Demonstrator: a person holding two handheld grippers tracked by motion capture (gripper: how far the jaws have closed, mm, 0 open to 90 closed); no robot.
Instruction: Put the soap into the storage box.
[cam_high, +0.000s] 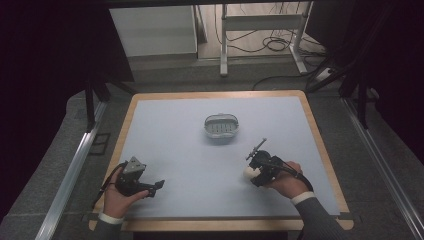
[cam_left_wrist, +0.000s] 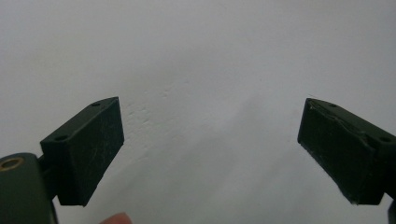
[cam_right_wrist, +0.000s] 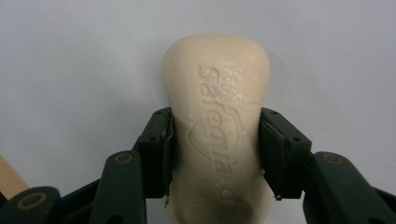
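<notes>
Soap in the grip: cream soap bar (cam_right_wrist: 215, 135) sits between the right gripper (cam_right_wrist: 215, 149)'s fingers (cam_right_wrist: 156, 151), pads pressed against both of its long sides, clamped firmly.
Long axis: bar runs straight out along the fingers, its rounded far end well past the tips, embossed face toward the camera.
Where it is: at the near right of the surface (cam_high: 175, 135), seen from above as a pale lump (cam_high: 248, 172) at the right gripper (cam_high: 253, 173), low over the mat.
Direction to the dish: grey soap dish (cam_high: 221, 127) lies farther from the person and a little to the left of the held bar, well apart from it.
Nearer hand: right one is clearly closer to the dish.
Left gripper (cam_left_wrist: 210, 149): fingers spread wide with nothing between them, resting at the near left (cam_high: 152, 187), well away from both things.
Judgement: next move likely calls for carrying the bar forward and leftward to the dish.
</notes>
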